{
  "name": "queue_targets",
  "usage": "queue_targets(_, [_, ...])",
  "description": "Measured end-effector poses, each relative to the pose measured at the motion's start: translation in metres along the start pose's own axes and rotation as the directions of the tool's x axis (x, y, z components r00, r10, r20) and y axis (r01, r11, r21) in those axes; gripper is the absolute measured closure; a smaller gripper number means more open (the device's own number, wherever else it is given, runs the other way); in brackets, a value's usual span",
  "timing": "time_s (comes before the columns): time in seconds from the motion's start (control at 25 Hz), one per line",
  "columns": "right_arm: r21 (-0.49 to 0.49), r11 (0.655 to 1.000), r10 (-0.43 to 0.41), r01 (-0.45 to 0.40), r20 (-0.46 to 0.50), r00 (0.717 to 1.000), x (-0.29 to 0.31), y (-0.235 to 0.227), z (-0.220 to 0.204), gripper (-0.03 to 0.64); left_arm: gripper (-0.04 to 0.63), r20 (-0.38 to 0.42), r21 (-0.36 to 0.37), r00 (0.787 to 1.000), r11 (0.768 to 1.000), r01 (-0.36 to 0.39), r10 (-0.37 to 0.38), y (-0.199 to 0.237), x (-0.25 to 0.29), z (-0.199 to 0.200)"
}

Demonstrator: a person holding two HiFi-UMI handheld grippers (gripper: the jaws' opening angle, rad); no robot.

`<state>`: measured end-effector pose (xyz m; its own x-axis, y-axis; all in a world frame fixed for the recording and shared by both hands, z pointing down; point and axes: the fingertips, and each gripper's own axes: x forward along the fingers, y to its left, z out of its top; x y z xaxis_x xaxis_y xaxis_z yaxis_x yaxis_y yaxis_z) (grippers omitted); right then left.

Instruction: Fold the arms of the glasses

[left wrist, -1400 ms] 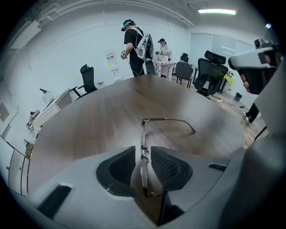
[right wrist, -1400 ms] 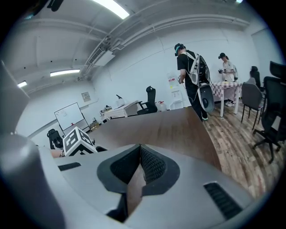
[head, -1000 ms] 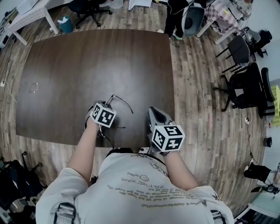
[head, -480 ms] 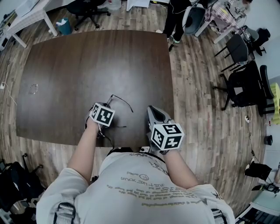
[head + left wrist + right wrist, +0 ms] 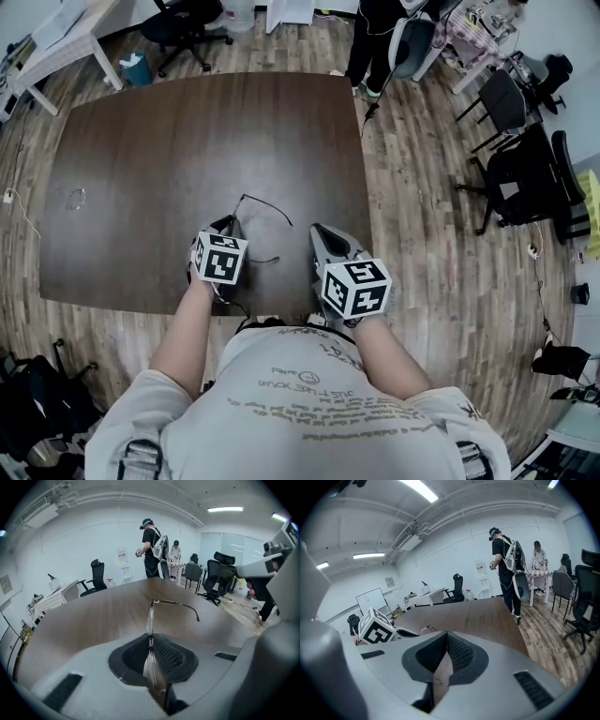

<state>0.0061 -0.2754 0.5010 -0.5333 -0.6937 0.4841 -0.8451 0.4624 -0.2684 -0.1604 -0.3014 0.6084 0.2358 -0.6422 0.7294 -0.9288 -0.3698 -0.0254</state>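
1 pair of glasses [image 5: 150, 618] in left tongs [image 5: 150, 639], over table [image 5: 187, 141]; right tongs [image 5: 446, 634] closed

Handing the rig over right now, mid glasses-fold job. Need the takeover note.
Left hand-held gripper: shut on the glasses, pinching the frame front edge-on, near the front edge of the table.
Right hand-held gripper: shut, nothing between its jaws, beside the left one.
Done: glasses secured in the left.
Not done: the far arm sticks out open to the right. The near arm's state is unclear.
Left: probably bring the right one in to push the arms flat against the frame.
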Motion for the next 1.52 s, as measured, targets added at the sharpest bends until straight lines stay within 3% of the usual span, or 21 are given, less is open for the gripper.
queue_targets(0.2, [-0.017, 1.000, 0.024, -0.024, 0.035, 0.999, -0.008, 0.007, 0.008, 0.601, 0.554, 0.146, 0.051, 0.989, 0.999, -0.001, -0.006, -0.013, -0.028, 0.030])
queue_targets(0.4, [-0.111, 0.985, 0.140, -0.130, 0.089, 0.986, -0.012, 0.033, 0.028, 0.601, 0.554, 0.297, 0.136, 0.954, 0.991, 0.004, -0.045, -0.025, -0.055, 0.056])
queue_targets(0.48, [-0.165, 0.970, 0.198, -0.180, 0.095, 0.976, -0.015, 0.045, 0.034, 0.600, 0.554, 0.328, 0.172, 0.942, 0.985, 0.008, -0.065, -0.029, -0.064, 0.059])
queue_targets(0.64, [-0.257, 0.944, 0.230, -0.207, 0.060, 0.971, -0.020, 0.052, 0.037, 0.597, 0.554, 0.380, 0.242, 0.920, 0.970, 0.001, -0.096, -0.038, -0.082, 0.065])
queue_targets(0.76, [-0.281, 0.929, 0.255, -0.241, 0.013, 0.967, -0.024, 0.050, 0.034, 0.518, 0.554, 0.403, 0.271, 0.909, 0.963, -0.004, -0.109, -0.043, -0.091, 0.068])
queue_targets(0.84, [-0.293, 0.924, 0.252, -0.245, -0.015, 0.968, -0.025, 0.046, 0.031, 0.514, 0.554, 0.412, 0.285, 0.903, 0.958, -0.003, -0.120, -0.047, -0.095, 0.068])
queue_targets(1.52, [-0.289, 0.929, 0.210, -0.231, -0.099, 0.973, -0.024, 0.048, -0.007, 0.580, 0.554, 0.426, 0.357, 0.890, 0.934, -0.002, -0.161, -0.066, -0.110, 0.057])
